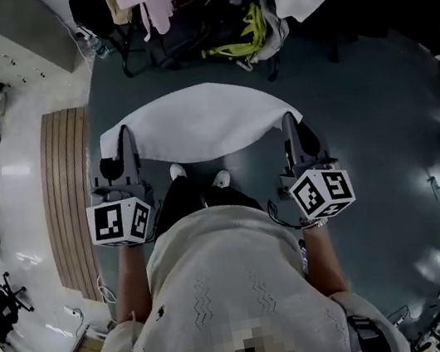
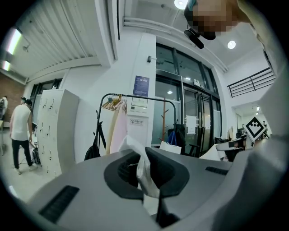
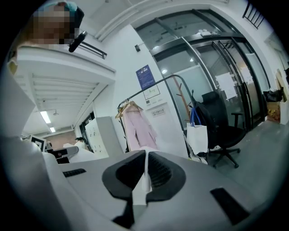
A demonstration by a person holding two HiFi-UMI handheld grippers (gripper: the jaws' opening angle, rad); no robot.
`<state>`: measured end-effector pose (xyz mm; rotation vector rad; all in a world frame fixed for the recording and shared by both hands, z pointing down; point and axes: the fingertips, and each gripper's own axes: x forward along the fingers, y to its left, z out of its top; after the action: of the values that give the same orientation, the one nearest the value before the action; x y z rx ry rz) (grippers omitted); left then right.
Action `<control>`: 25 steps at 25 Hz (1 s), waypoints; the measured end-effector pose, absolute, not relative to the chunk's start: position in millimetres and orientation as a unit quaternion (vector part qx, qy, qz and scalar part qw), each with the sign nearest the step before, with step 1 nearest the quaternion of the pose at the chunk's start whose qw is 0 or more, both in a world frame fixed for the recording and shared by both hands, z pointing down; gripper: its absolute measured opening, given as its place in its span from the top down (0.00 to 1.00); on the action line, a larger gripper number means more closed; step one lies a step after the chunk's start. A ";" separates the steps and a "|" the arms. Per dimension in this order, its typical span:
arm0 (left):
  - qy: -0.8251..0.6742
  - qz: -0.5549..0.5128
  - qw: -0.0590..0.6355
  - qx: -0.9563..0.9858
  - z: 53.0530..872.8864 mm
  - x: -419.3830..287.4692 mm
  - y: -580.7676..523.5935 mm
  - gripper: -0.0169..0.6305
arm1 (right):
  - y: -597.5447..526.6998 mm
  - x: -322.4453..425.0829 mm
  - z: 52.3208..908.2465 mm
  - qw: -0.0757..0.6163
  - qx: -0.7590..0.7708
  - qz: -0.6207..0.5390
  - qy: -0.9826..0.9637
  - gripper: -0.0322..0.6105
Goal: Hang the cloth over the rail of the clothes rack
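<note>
A white cloth point(image 1: 198, 122) hangs stretched between my two grippers in the head view, sagging in front of me above the dark floor. My left gripper point(image 1: 123, 136) is shut on its left corner; a fold of the cloth point(image 2: 143, 173) sticks up between the jaws. My right gripper point(image 1: 287, 121) is shut on the right corner, and a thin edge of the cloth point(image 3: 144, 182) shows pinched between the pads. The clothes rack point(image 2: 135, 98) with its black top rail stands ahead against the wall, with a pink garment point(image 3: 137, 128) hanging on it.
A black office chair point(image 3: 221, 131) and a white bag point(image 3: 197, 137) stand right of the rack. White lockers point(image 2: 52, 131) and a person point(image 2: 20, 135) are at the left. A wooden slatted strip point(image 1: 69, 202) lies on the floor to my left.
</note>
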<state>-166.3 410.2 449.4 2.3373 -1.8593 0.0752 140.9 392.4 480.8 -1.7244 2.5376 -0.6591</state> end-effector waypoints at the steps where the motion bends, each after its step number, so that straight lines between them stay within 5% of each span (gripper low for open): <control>1: -0.622 0.026 0.078 0.778 449.3 -170.0 398.9 0.94 | 381.9 139.4 482.9 0.001 -0.550 -0.214 0.808 0.92; 14: -0.566 0.012 0.098 0.819 487.9 -186.9 193.0 0.94 | 230.3 115.4 509.5 -0.023 -0.605 -0.223 0.764 0.92; 25: -0.492 -0.033 0.074 0.867 439.3 -225.7 -5.8 0.94 | 78.5 66.1 462.9 0.008 -0.657 -0.196 0.728 0.92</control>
<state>-225.7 -5.8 439.3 2.6006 -1.4774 -0.0979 66.1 78.5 462.9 -2.0515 2.2757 -0.6132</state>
